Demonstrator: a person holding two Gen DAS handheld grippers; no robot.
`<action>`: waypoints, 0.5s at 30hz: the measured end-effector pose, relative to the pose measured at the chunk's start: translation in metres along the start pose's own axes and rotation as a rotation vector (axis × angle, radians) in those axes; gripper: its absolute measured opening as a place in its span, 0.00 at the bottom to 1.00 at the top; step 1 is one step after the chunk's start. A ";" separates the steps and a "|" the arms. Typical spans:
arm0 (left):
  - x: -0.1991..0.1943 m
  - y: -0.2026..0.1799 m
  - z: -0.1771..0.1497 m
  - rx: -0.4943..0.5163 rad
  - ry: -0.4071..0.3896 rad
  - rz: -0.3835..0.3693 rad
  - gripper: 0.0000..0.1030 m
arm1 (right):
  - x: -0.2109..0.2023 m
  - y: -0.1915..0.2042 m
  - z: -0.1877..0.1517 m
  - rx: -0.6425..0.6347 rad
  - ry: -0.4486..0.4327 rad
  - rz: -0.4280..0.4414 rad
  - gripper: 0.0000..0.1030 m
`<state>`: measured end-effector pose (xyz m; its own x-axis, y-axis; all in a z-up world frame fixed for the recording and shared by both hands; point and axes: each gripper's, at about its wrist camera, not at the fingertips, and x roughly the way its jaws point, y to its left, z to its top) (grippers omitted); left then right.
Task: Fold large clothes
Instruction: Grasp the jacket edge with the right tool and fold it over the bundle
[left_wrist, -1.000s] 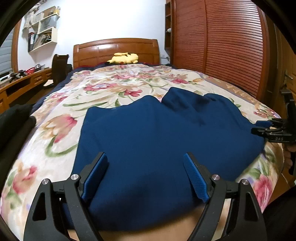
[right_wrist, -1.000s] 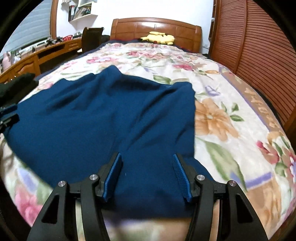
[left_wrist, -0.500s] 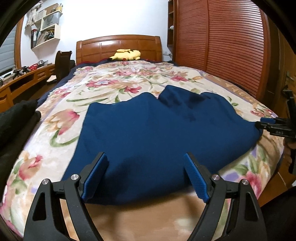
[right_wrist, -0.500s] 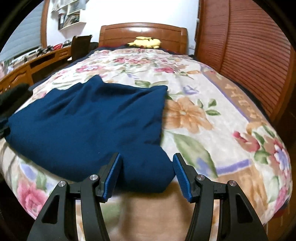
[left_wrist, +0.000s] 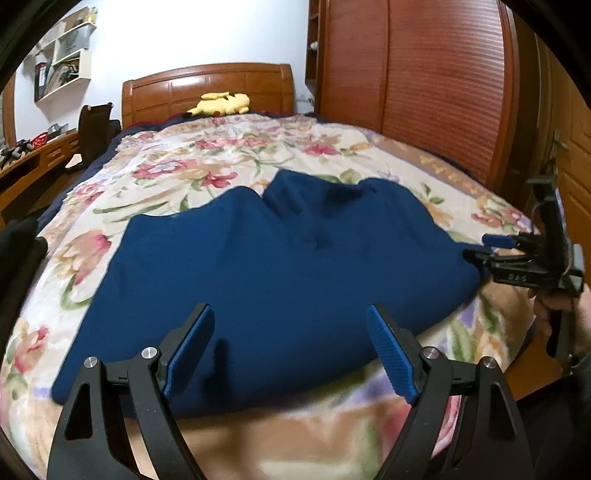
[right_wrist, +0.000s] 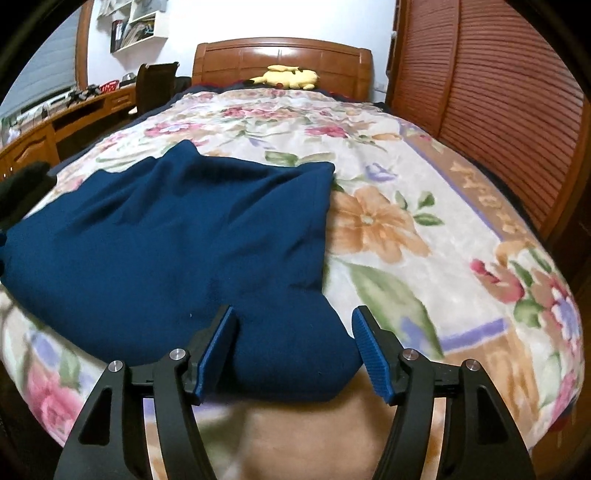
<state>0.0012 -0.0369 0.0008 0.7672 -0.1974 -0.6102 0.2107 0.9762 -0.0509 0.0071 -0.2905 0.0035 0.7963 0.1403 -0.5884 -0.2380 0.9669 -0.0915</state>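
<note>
Covering most of both views, the bed (left_wrist: 369, 155) with its flowered blanket carries a dark blue garment (left_wrist: 280, 266) spread flat across its near end, and the garment's long axis runs side to side, across the bed, not up toward the headboard (left_wrist: 207, 88). Its far edge shows two humps with a notch between them; its near edge lies close to the foot of the bed, just in front of both claws. The left claw (left_wrist: 291, 350) hangs over the near left part of the cloth with its jaws wide apart and nothing between the pads, the near hem showing just below them. The right claw (right_wrist: 295, 347) sits at the garment's near right corner; its jaws have just been opening, and the corner lies between the pads without being pinched, so it is loose and not gripped. From the left wrist view the right claw (left_wrist: 491, 251) appears at the far right end of the cloth, so each claw is nearest its own end of the long near edge. Folding most likely turns on that: the cloth lies ahead of and below both claws, one end apiece. A yellow plush toy (left_wrist: 221, 105) rests well apart by the headboard.
</note>
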 end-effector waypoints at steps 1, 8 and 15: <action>0.004 -0.002 0.001 0.004 0.009 0.001 0.82 | -0.001 0.000 0.000 0.003 0.000 0.001 0.65; 0.034 -0.010 -0.007 0.011 0.075 0.022 0.82 | 0.005 -0.008 0.001 0.041 0.024 0.007 0.79; 0.041 -0.014 -0.014 0.028 0.091 0.042 0.83 | 0.020 -0.026 0.001 0.155 0.079 0.118 0.80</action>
<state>0.0217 -0.0570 -0.0345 0.7179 -0.1461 -0.6806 0.1975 0.9803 -0.0021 0.0296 -0.3128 -0.0054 0.7201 0.2436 -0.6497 -0.2339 0.9668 0.1032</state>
